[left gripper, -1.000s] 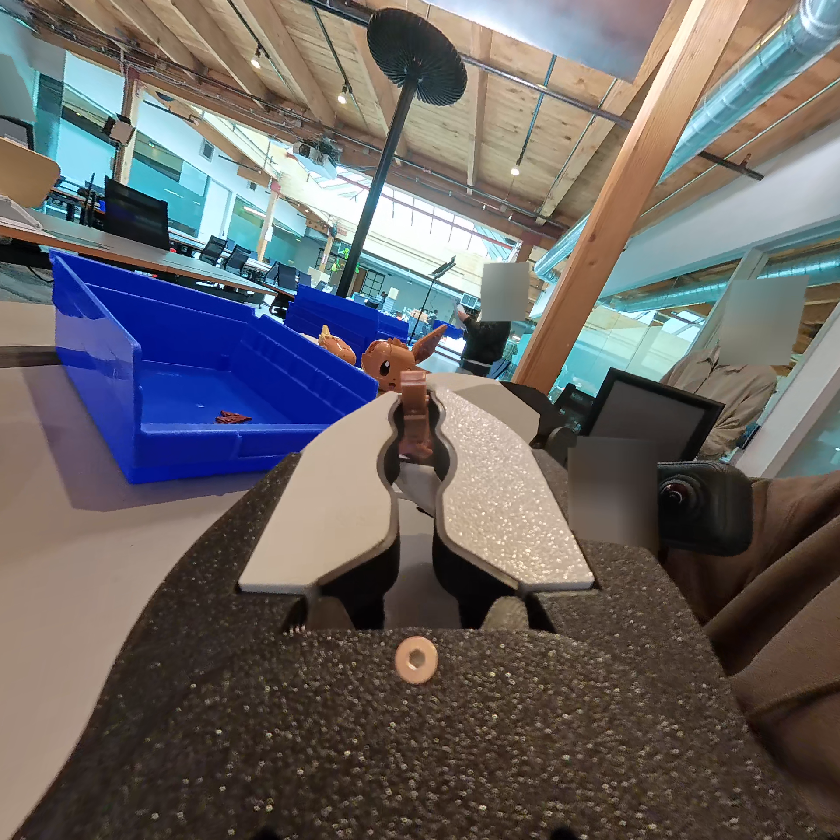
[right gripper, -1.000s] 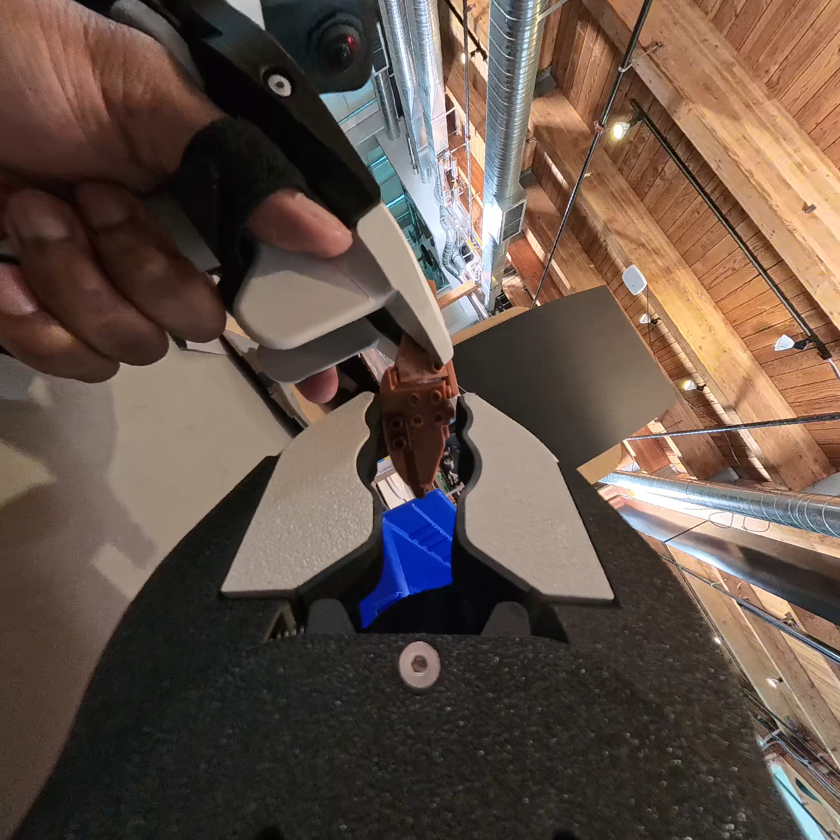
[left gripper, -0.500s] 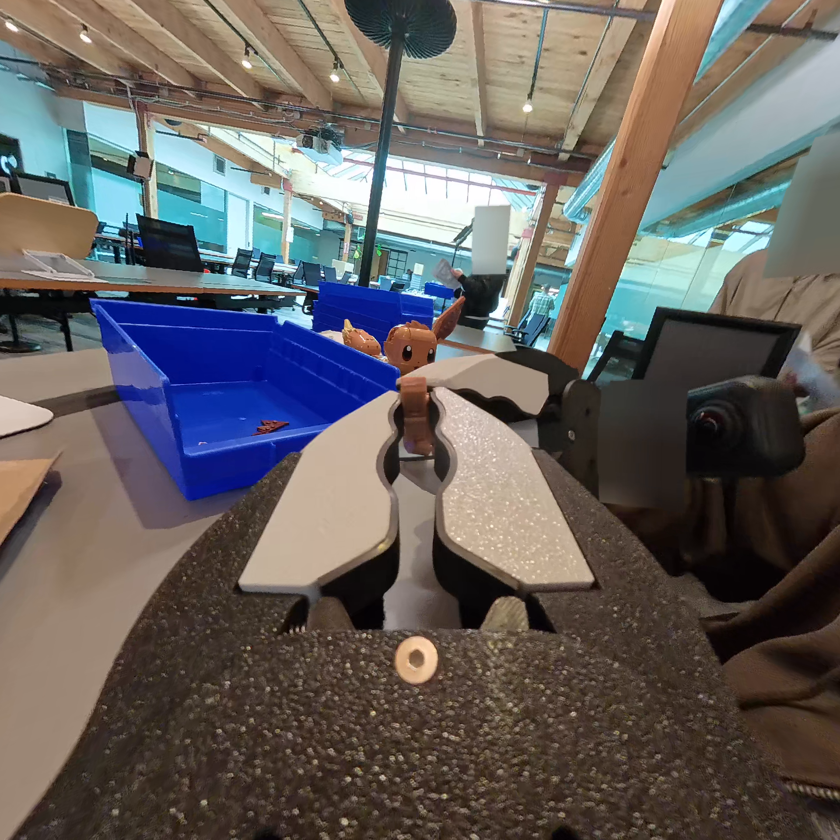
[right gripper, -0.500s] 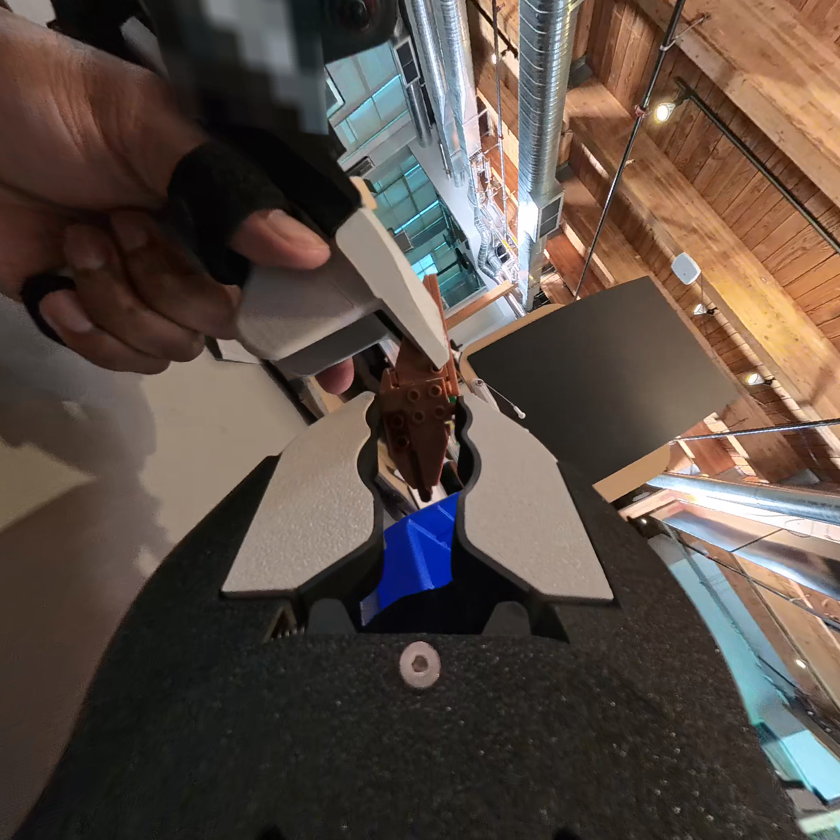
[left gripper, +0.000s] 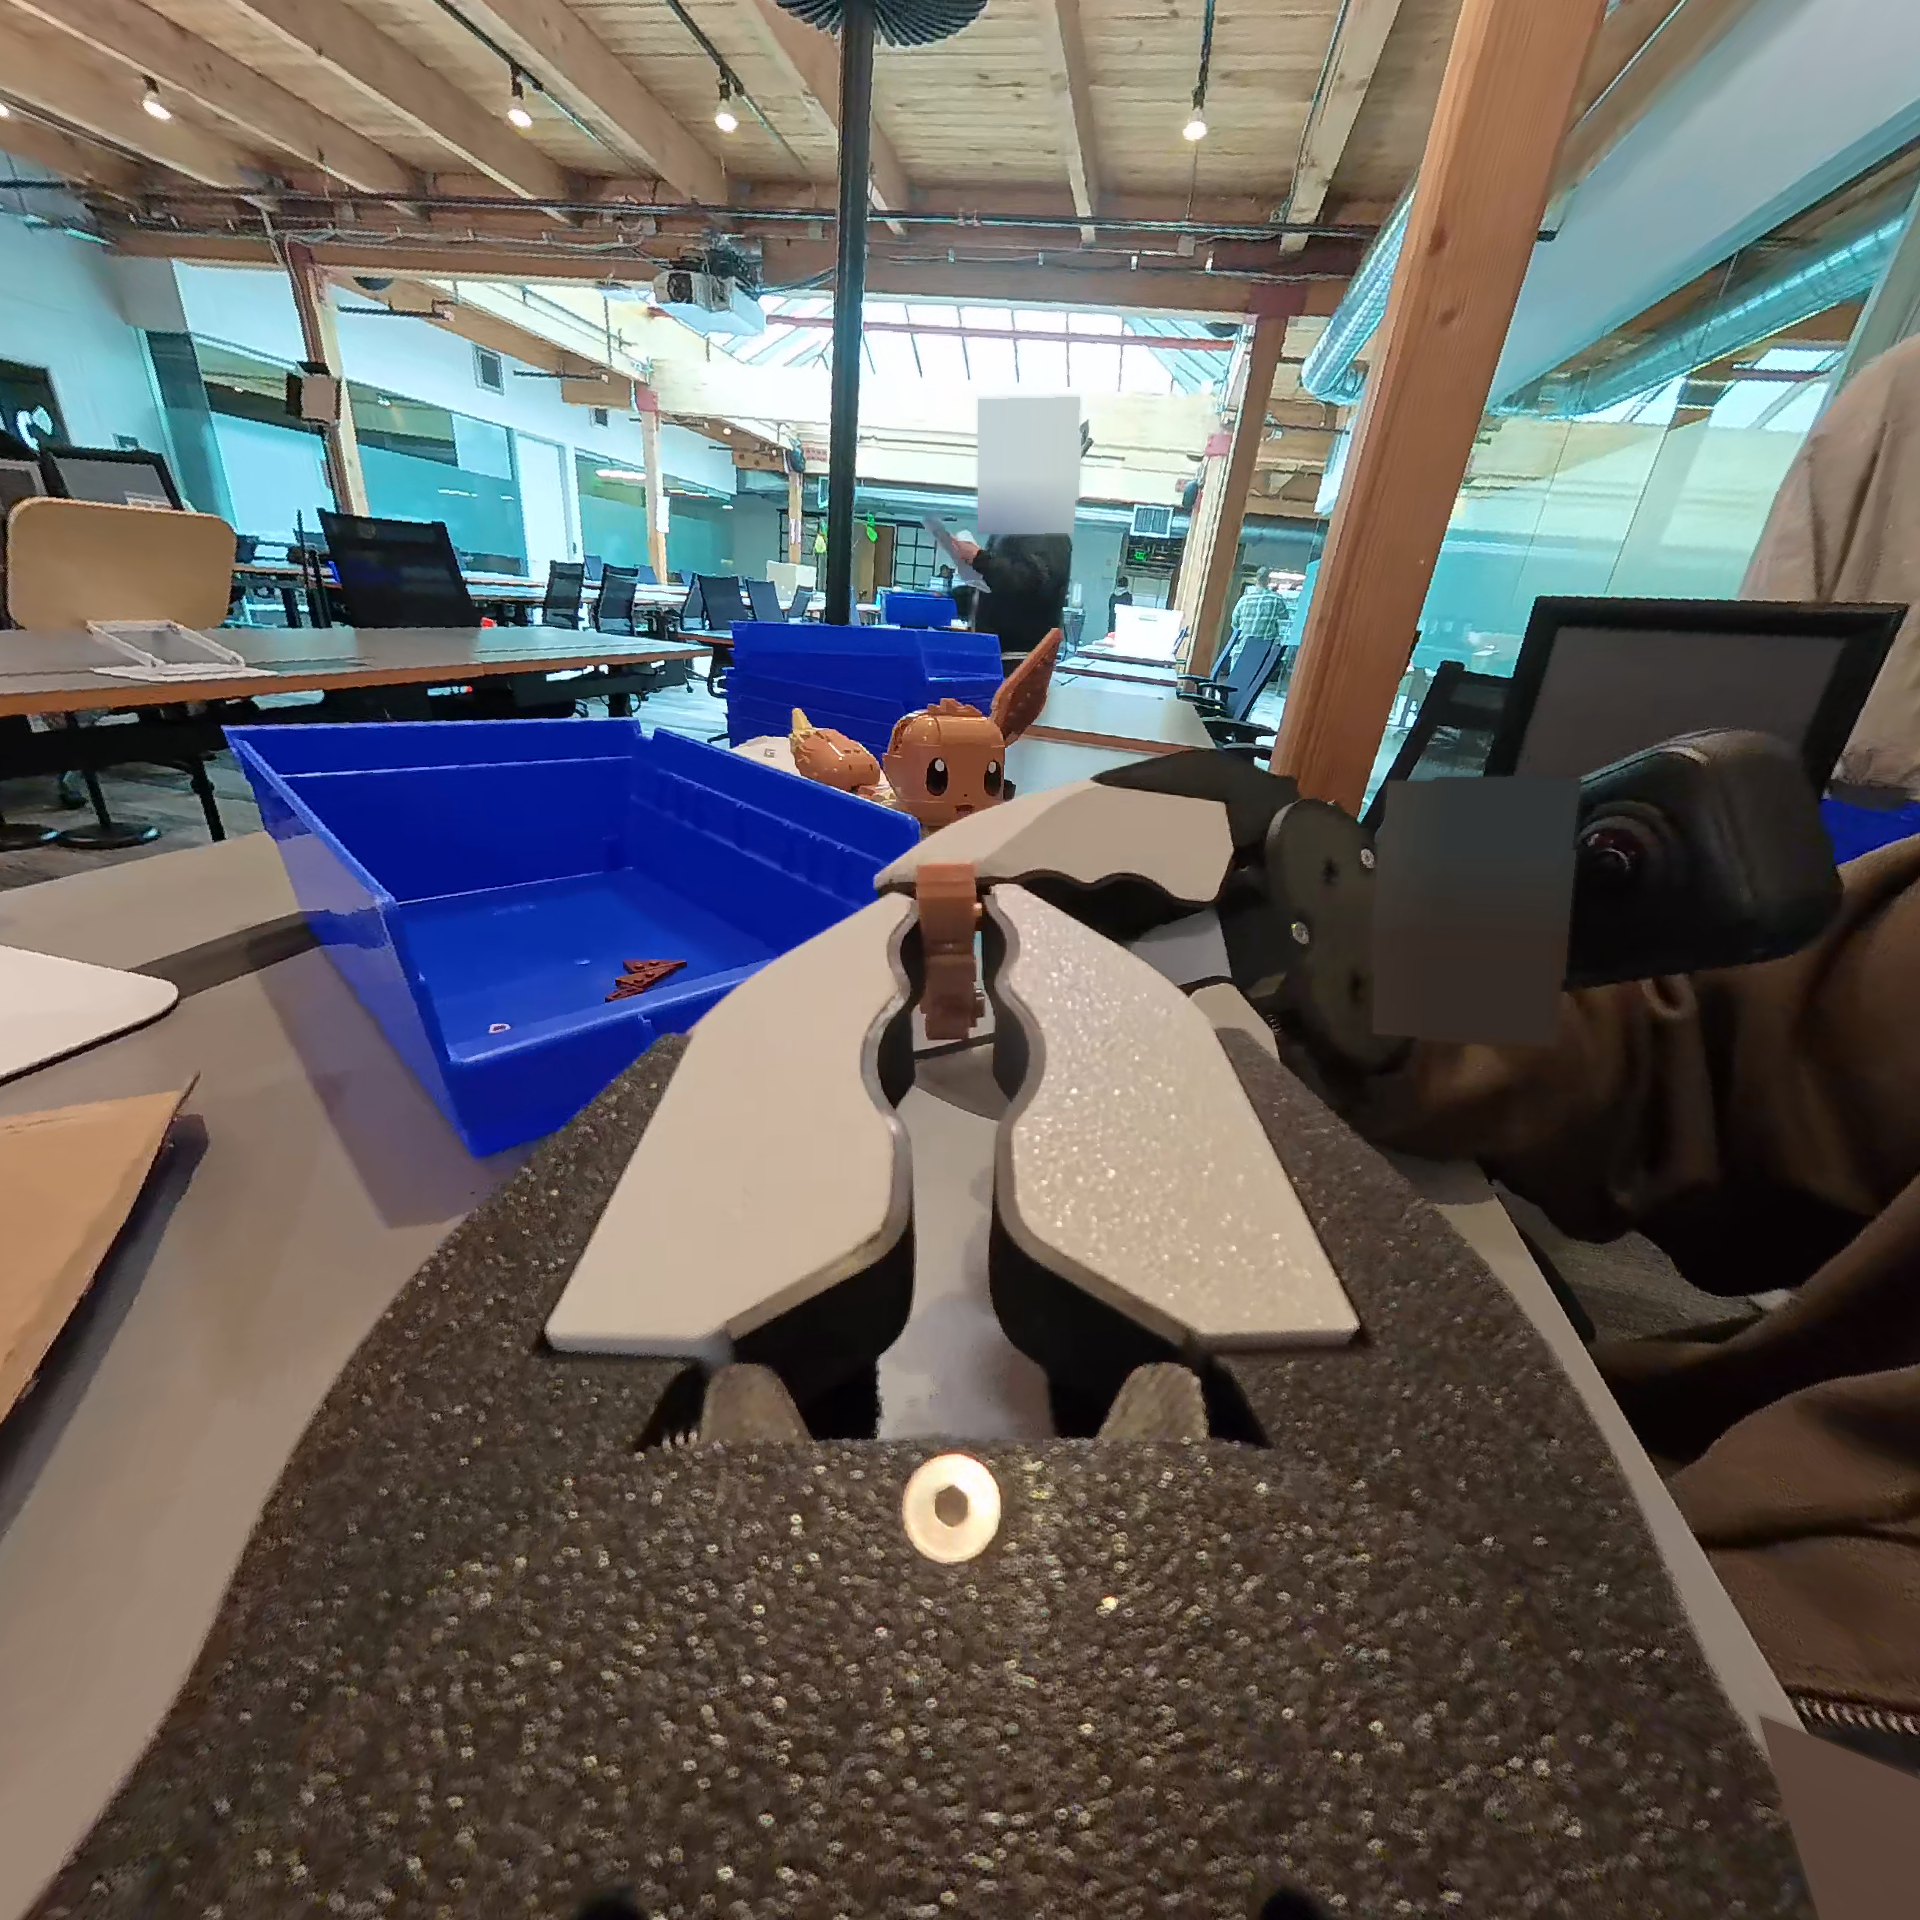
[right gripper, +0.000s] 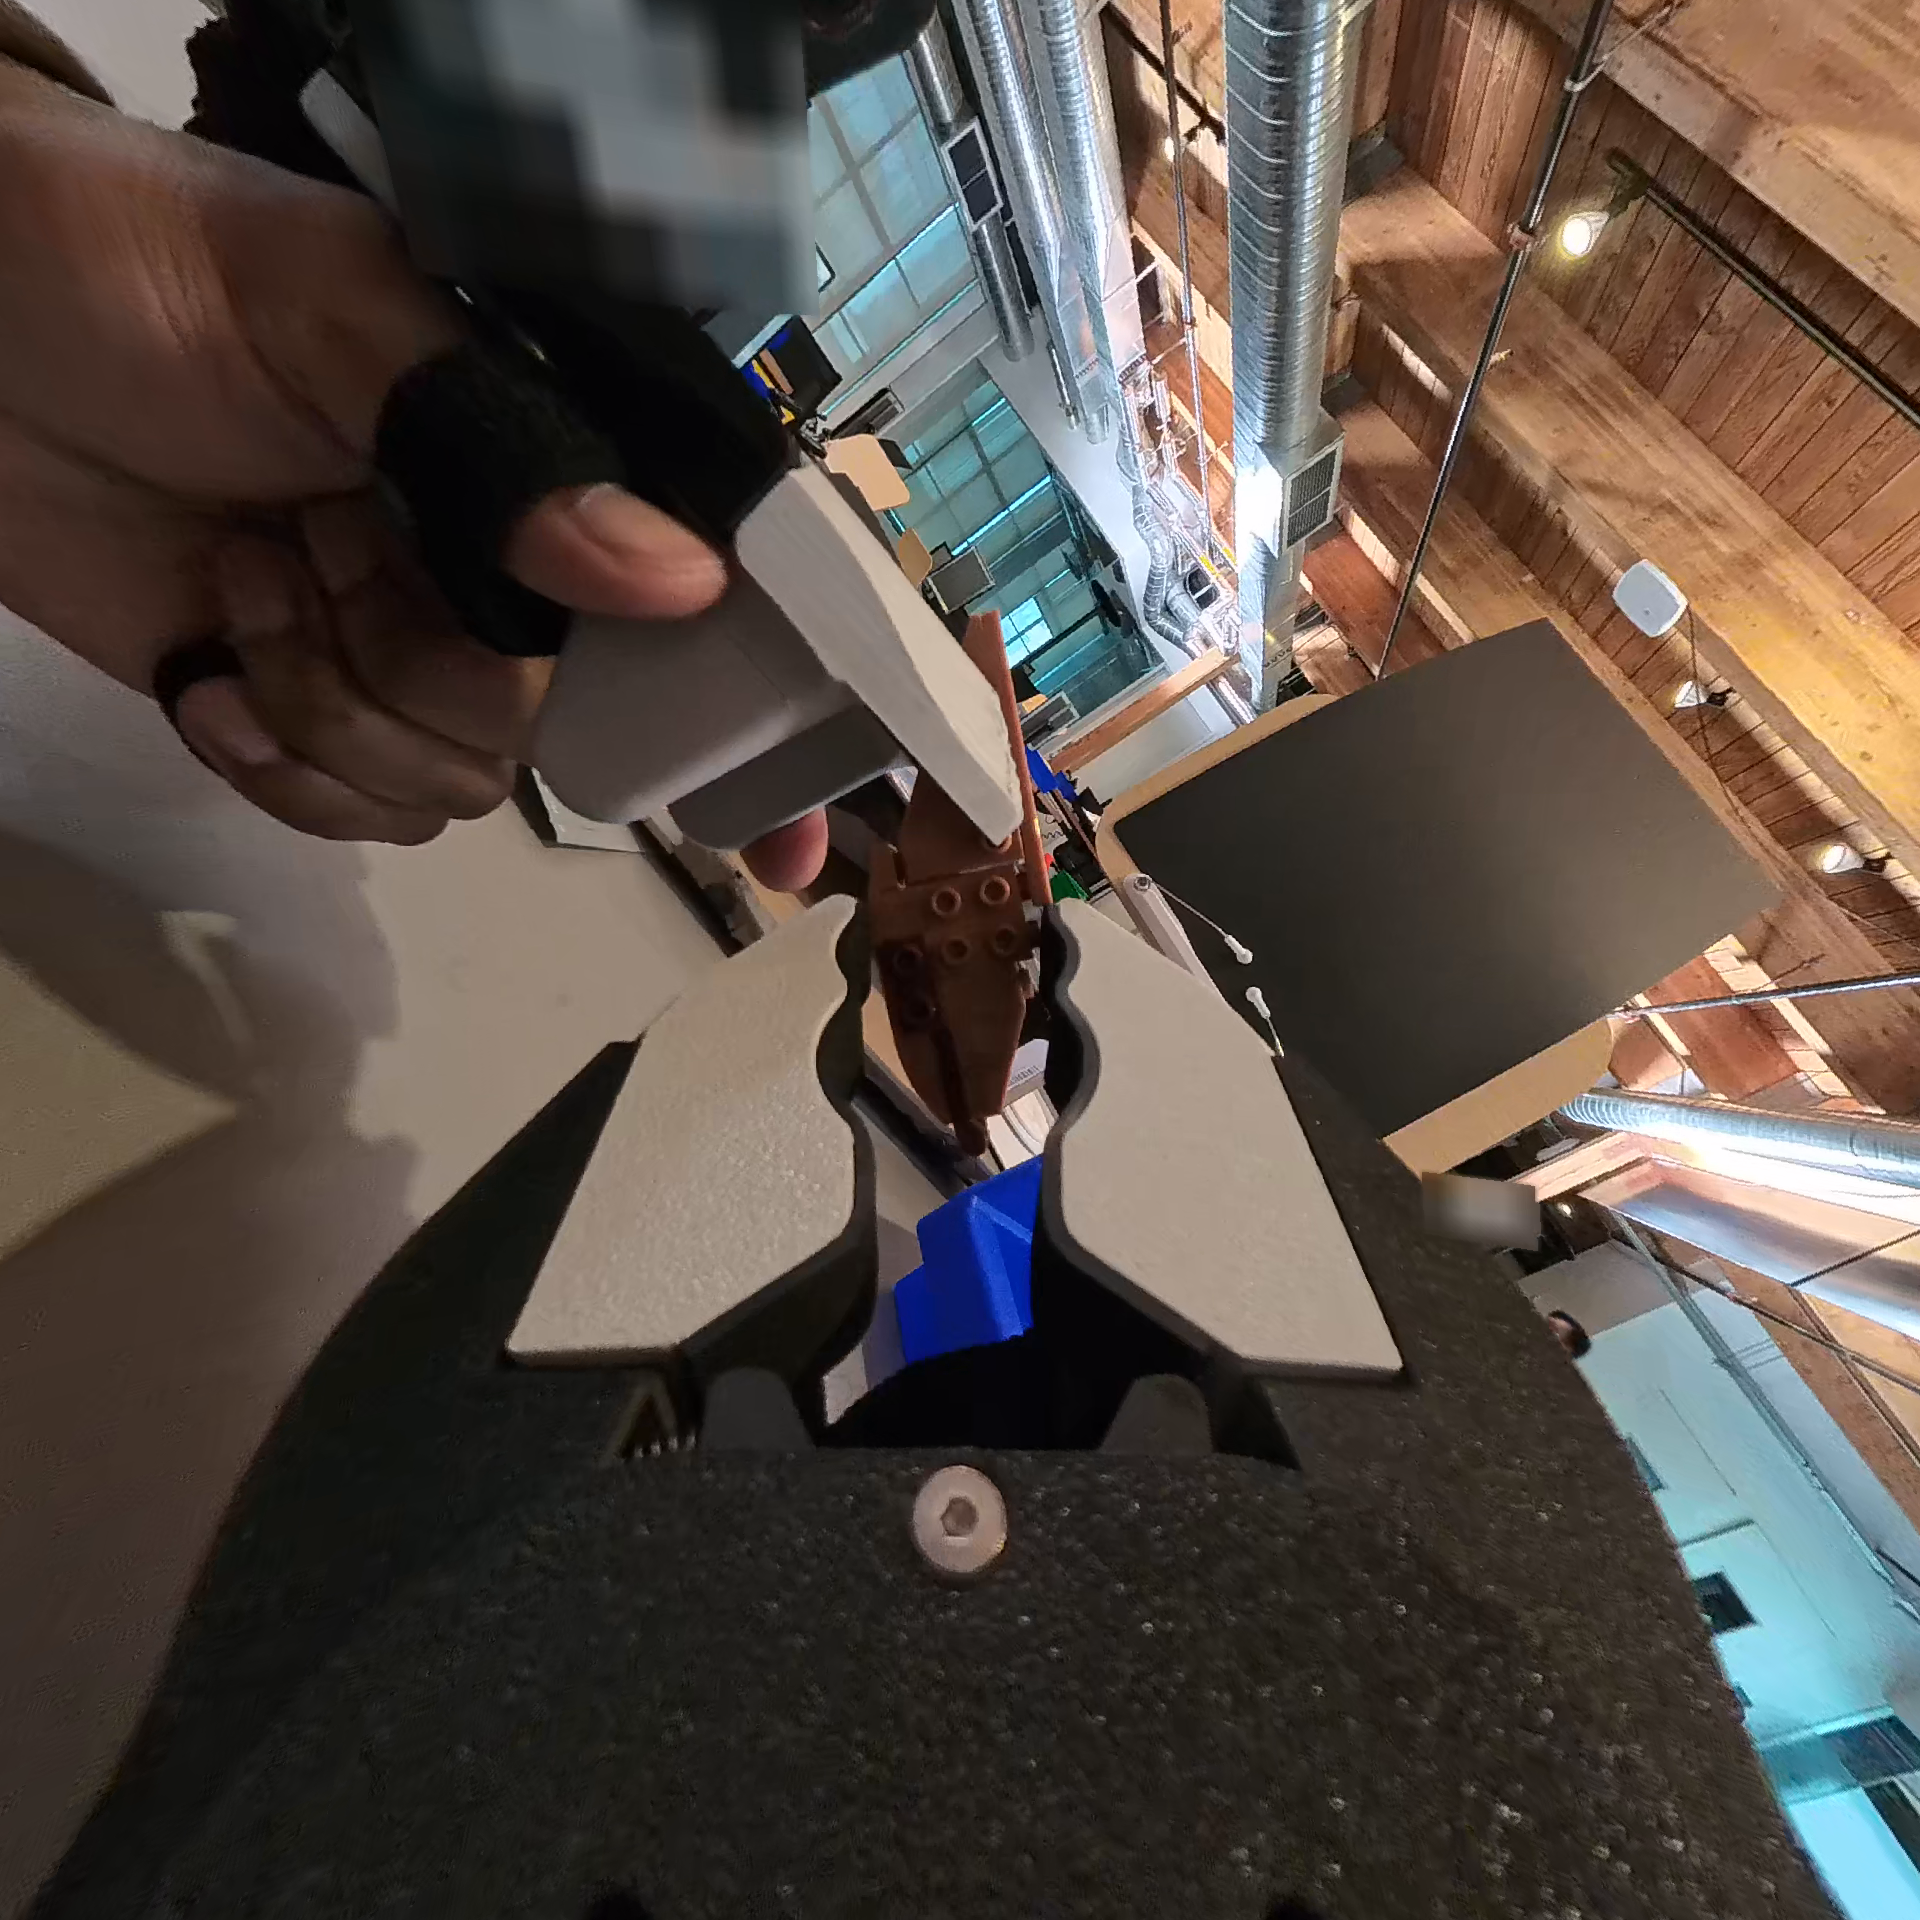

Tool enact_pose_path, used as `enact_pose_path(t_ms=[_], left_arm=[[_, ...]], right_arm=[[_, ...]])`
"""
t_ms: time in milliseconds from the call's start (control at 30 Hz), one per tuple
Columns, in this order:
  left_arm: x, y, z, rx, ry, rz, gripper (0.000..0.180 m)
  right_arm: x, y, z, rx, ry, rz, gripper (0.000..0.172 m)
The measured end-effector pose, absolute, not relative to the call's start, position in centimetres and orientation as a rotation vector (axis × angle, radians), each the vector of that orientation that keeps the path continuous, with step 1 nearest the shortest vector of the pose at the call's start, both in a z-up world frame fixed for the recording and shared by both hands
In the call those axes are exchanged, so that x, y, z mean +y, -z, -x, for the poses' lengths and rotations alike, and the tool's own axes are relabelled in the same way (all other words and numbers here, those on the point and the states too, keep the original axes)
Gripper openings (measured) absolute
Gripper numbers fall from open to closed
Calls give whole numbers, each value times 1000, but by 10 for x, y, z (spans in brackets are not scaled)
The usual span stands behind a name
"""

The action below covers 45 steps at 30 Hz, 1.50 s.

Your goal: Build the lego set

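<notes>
Brown toy-brick piece [left gripper: 949, 951] sits clamped in both our left gripper [left gripper: 948, 914] and right gripper [right gripper: 954, 940]; since a second ago, only our view has swung.

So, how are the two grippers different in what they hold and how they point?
The left gripper points level over the table, jaws nearly together on the thin edge of a brown brick assembly. The right gripper points up toward the wooden ceiling, jaws wider, across the studded face of the same assembly. The left one has the blue bin ahead; the right has a black panel. Both have grey fingers.
</notes>
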<state>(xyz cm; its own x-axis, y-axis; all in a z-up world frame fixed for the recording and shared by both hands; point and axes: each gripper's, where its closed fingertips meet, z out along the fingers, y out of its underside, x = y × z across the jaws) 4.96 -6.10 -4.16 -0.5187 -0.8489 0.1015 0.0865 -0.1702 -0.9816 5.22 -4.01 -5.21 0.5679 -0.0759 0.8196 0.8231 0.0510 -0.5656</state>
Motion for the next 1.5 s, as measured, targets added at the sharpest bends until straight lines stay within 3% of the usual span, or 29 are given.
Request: enact_pose_path(t_ms=[1500], left_arm=[[-52,46,-54,1342,1833,1002,9]], right_arm=[[-38,55,-56,-734,955,1337,29]])
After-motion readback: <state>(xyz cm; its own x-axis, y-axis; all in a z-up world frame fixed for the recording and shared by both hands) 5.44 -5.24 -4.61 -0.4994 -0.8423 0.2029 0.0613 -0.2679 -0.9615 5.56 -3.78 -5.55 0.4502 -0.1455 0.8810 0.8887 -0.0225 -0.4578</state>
